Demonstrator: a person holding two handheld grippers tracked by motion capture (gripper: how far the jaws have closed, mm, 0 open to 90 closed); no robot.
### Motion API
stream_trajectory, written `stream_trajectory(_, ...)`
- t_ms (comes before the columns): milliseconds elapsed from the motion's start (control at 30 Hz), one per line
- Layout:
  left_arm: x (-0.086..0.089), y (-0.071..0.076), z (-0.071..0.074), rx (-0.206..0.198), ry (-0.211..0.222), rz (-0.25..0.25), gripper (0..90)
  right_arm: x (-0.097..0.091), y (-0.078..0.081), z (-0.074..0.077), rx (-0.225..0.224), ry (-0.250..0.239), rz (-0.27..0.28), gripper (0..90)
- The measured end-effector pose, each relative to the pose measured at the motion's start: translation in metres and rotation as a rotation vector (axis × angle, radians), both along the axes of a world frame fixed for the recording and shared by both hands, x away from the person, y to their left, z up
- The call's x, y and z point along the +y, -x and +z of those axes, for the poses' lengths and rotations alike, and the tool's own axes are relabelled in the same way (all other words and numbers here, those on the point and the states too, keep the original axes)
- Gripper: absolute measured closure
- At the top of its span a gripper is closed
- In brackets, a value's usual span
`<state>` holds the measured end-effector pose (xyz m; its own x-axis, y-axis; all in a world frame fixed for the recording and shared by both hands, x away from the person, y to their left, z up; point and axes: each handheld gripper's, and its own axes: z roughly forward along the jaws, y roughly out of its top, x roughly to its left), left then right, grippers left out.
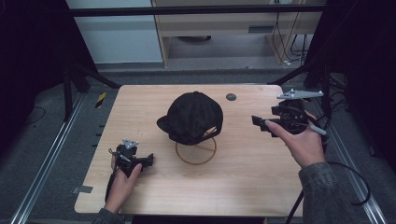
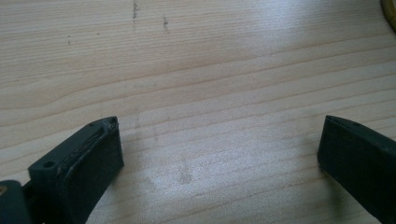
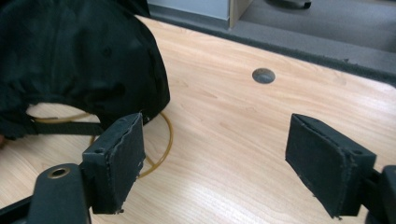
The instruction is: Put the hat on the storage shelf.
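Cap (image 1: 194, 116) sits on the ring stand (image 1: 196, 151) at table (image 1: 243, 186) centre. Left gripper (image 1: 148, 161) lies near-left of the stand, low on the table. Right gripper (image 1: 257, 122) is right of the cap. Round hole (image 1: 230, 97) lies far-right of the cap.

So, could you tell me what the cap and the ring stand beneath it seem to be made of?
Cap: apparently black woven fabric, matte, with soft creases and stitched eyelets. Ring stand: looks like thin metal wire with a brass-coloured sheen, though coated wire is possible.

Black cap (image 1: 194, 116) w/ faint check pattern, brass-yellow ring stand (image 1: 196, 154), light woodgrain table (image 1: 252, 177), black grippers.
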<state>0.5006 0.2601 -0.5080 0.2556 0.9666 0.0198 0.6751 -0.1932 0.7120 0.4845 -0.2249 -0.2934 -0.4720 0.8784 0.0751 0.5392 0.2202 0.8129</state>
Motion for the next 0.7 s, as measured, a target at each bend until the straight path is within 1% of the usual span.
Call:
stream_trajectory(167,0.000,0.000,0.000,0.000,0.000,0.000,0.0,0.003,0.000,-0.014,0.025,0.018,-0.001,15.6)
stream_trajectory(267,0.000,0.000,0.000,0.000,0.000,0.000,0.0,0.005,-0.001,-0.024,0.043,0.037,0.001,13.2)
stream_trajectory(367,0.000,0.000,0.000,0.000,0.000,0.001,0.0,0.005,-0.002,-0.033,0.055,0.046,-0.001,11.4)
stream_trajectory(500,0.000,0.000,0.000,0.000,0.000,0.001,0.0,0.006,-0.001,-0.042,0.070,0.042,0.001,9.5)
stream_trajectory(600,0.000,0.000,0.000,0.001,0.000,0.001,0.0,0.007,-0.001,-0.051,0.086,0.057,0.004,8.4)
stream_trajectory(633,0.000,0.000,0.000,0.000,0.000,0.001,0.0,0.007,-0.001,-0.051,0.086,0.057,0.004,8.4)
stream_trajectory(700,0.000,0.000,0.000,0.000,0.000,0.001,0.0,0.007,-0.001,-0.060,0.095,0.059,0.003,8.1)
